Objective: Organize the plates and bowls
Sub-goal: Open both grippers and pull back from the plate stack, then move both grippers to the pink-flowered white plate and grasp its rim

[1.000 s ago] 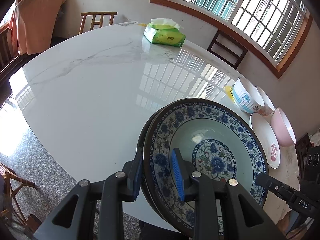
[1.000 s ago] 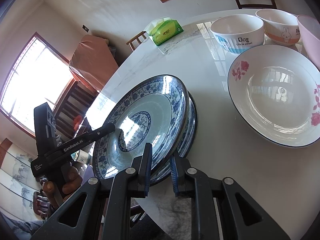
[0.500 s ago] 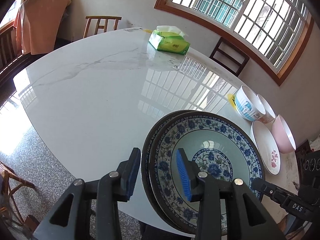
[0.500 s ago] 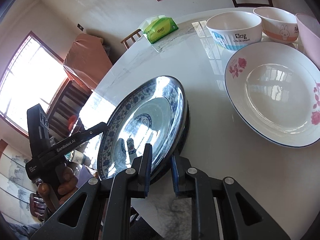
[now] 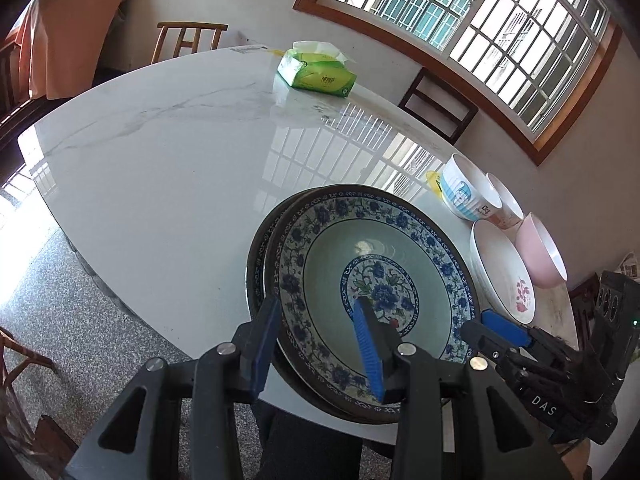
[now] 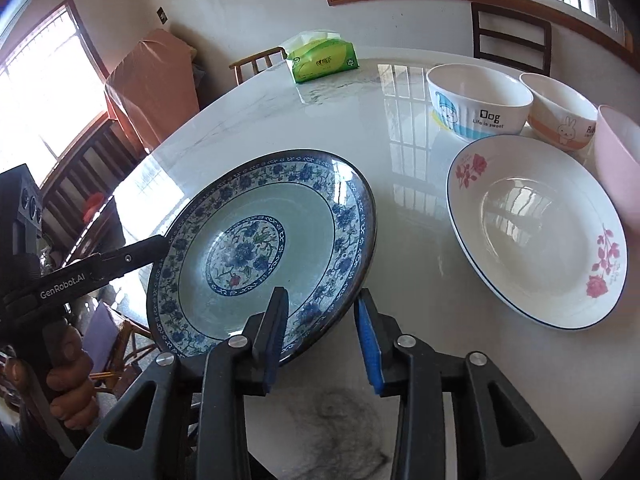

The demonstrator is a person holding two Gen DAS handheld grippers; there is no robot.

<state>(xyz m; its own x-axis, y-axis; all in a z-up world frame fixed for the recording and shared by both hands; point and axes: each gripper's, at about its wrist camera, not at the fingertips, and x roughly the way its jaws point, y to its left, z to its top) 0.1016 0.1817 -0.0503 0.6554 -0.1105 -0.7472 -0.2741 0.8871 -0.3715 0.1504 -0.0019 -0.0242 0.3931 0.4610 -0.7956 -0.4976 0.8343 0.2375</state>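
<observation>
Nearest, the left hand-held gripper (image 5: 316,344) stands with its jaws spread wide, straddling the near rim of the blue-patterned plates (image 5: 372,288) without pinching them; the right hand-held gripper (image 6: 322,332) is likewise parted, its pads either side of the same rim. The two plates lie nested on the worktop (image 5: 160,168) edge directly ahead of both tools, so the stacking step looks finished and release is under way. Next, I judge, comes backing clear and reaching right for the rose plate (image 6: 536,232), then the bowls behind it: the Dog bowl (image 6: 478,100), rabbit bowl (image 6: 560,112) and pink bowl (image 6: 618,160). The lower plate shows only as a rim sliver, and the pink bowl is cut off.
</observation>
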